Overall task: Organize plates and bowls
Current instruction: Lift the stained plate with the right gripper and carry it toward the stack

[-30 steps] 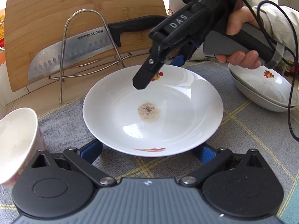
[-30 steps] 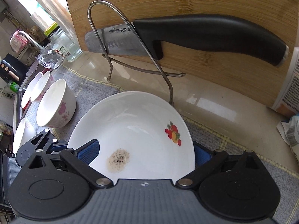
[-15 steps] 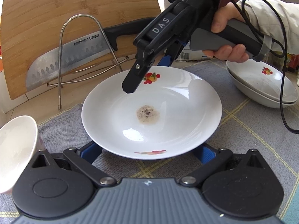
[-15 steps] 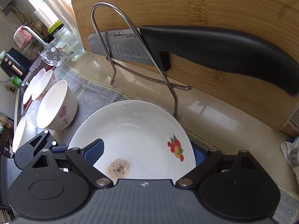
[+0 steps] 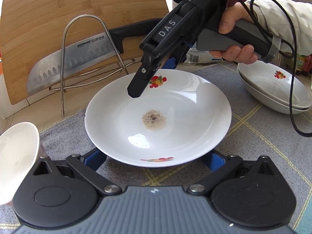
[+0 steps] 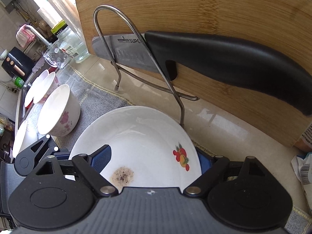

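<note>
Opposed close wrist views, shared plate.

Pale stone counter, glossy, partly covered by a grey cloth mat with yellow check lines. On the mat: white plate with fruit print and a brown speckled stain at its middle; two stacked dishes far right; white bowl with pink flowers near left, more bowls beyond it. On the bare counter at the far side: wire rack holding a knife, cutting board leaning behind, glass jar beside the board.
</note>
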